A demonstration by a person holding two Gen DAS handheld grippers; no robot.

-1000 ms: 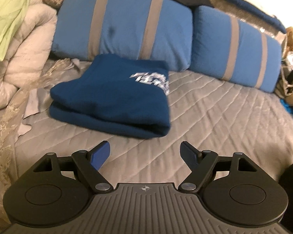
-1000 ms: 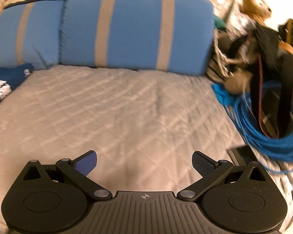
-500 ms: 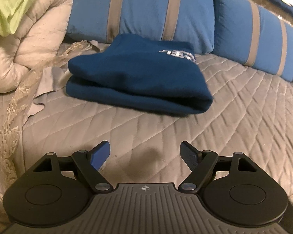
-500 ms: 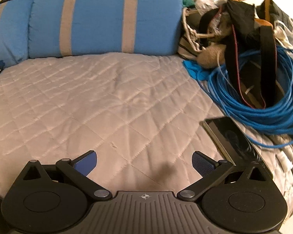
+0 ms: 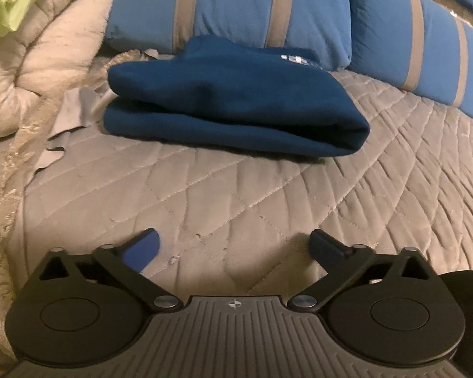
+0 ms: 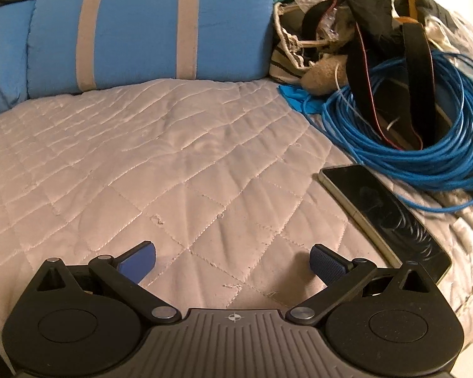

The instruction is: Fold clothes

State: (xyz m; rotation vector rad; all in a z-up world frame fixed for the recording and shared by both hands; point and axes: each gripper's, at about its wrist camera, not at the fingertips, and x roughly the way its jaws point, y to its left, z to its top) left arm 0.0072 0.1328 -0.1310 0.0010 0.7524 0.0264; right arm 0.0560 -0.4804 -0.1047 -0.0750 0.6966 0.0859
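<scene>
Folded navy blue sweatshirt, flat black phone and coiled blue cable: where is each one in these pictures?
Folded navy blue sweatshirt [image 5: 230, 100]: left wrist view, middle of its top layer.
Flat black phone [image 6: 384, 211]: right wrist view, centre of its dark screen.
Coiled blue cable [image 6: 403, 154]: right wrist view, near side of the coil.

Quilted bed [image 5: 268, 195]: folded navy garment [image 5: 230, 107], pillows [image 5: 236, 9], phone [image 6: 384, 217], cable coil [image 6: 425, 132].
</scene>
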